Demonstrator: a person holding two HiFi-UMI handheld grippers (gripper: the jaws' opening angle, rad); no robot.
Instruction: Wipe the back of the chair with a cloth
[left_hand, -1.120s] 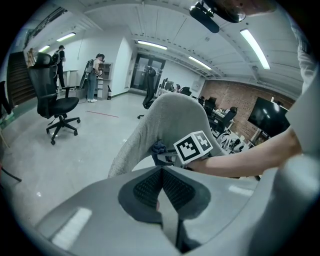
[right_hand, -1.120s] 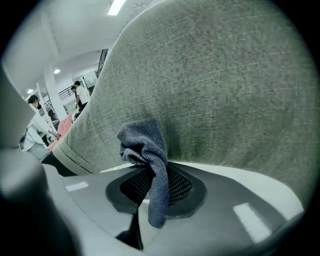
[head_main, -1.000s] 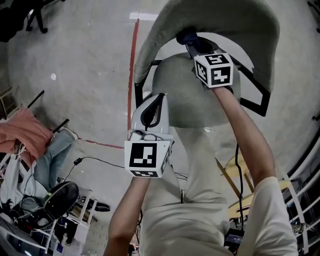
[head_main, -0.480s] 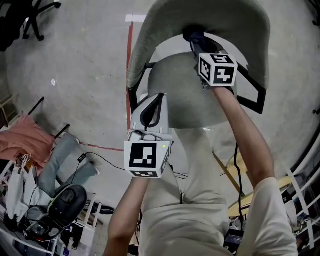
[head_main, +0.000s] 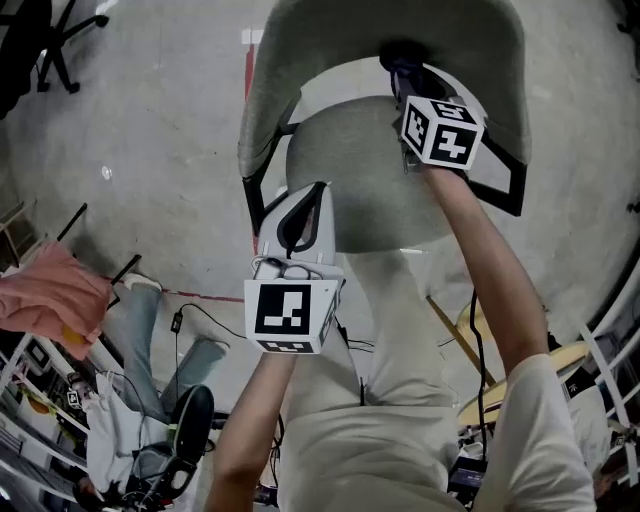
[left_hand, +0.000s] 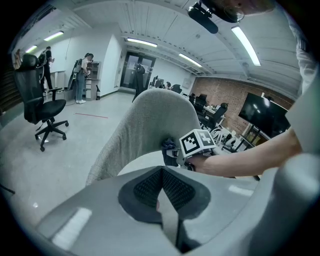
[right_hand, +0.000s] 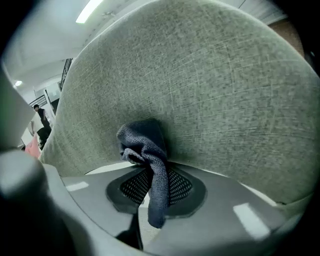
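Note:
The chair back (head_main: 300, 40) is a curved grey-green fabric shell above the round seat (head_main: 360, 180). My right gripper (head_main: 405, 78) is shut on a dark blue cloth (head_main: 398, 58) and holds it against the inner face of the back, near its lower edge. In the right gripper view the cloth (right_hand: 145, 145) bunches against the fabric chair back (right_hand: 210, 75) and a strip hangs down between the jaws of my right gripper (right_hand: 150, 172). My left gripper (head_main: 300, 215) hovers shut and empty over the seat's left side. The left gripper view shows that left gripper (left_hand: 162, 174), the chair back (left_hand: 150, 117) and the cloth (left_hand: 168, 148).
Black armrest frames (head_main: 505, 170) flank the seat. A red tape line (head_main: 248, 70) runs on the concrete floor. A pink fabric (head_main: 50, 295), cables and clutter lie at lower left. A black office chair (left_hand: 42, 97) and people stand far off.
My right gripper has slid the cloth to the right along the chair back. The left gripper has kept its place. The clutter at lower left has shifted in view.

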